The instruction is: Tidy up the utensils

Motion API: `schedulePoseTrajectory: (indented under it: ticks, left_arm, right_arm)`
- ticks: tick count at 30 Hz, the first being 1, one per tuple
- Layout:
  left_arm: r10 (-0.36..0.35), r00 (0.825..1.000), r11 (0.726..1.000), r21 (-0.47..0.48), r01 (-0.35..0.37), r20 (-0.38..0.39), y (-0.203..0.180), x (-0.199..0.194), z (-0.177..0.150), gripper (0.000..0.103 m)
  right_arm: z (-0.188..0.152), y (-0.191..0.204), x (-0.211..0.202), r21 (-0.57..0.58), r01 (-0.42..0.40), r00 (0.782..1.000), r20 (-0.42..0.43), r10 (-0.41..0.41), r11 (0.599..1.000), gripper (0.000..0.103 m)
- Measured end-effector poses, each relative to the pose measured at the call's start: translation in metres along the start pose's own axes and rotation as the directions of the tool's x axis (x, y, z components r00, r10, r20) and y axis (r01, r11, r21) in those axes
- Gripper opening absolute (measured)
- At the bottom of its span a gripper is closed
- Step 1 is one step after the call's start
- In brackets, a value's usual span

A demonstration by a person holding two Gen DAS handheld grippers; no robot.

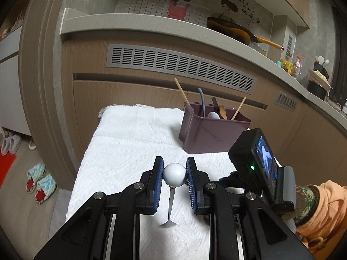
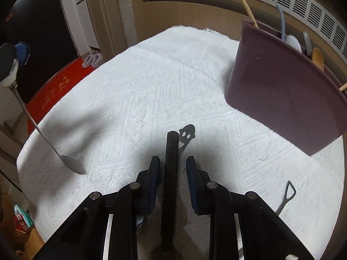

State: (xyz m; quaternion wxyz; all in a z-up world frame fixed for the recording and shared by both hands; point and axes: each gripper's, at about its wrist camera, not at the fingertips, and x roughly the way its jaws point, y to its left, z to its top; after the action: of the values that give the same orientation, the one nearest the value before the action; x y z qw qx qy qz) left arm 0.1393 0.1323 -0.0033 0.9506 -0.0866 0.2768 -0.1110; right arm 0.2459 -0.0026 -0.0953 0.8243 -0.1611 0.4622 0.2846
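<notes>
My left gripper (image 1: 174, 174) is shut on the white ball end of a metal spoon (image 1: 171, 199), which hangs down with its bowl on the white cloth (image 1: 130, 140). From the right wrist view that spoon (image 2: 32, 119) slants at the far left. My right gripper (image 2: 171, 169) points down at the cloth with a dark straight handle (image 2: 171, 151) lying between its jaws, and a narrow gap shows on each side. A flat utensil with a smiling face (image 2: 187, 134) lies just beyond. The purple utensil holder (image 1: 212, 130) (image 2: 282, 99) stands at the back right with several utensils in it.
A small shovel-shaped utensil (image 2: 287, 195) lies on the cloth to the right of my right gripper. Behind the table is a wooden cabinet with a vent (image 1: 180, 65) and a counter carrying a frying pan (image 1: 229, 29). Slippers (image 1: 41, 182) lie on the floor to the left.
</notes>
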Motion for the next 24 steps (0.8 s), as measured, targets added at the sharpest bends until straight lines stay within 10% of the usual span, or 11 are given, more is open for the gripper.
schedulePoseTrajectory:
  ticks: [24]
  left_arm:
    - [-0.1,0.994,0.983,0.148,0.106,-0.052,-0.093,-0.021,0.01,0.022]
  right_arm:
    - [-0.086,-0.047,-0.186,0.141,-0.043,0.95,0.312,-0.003,0.989,0.01]
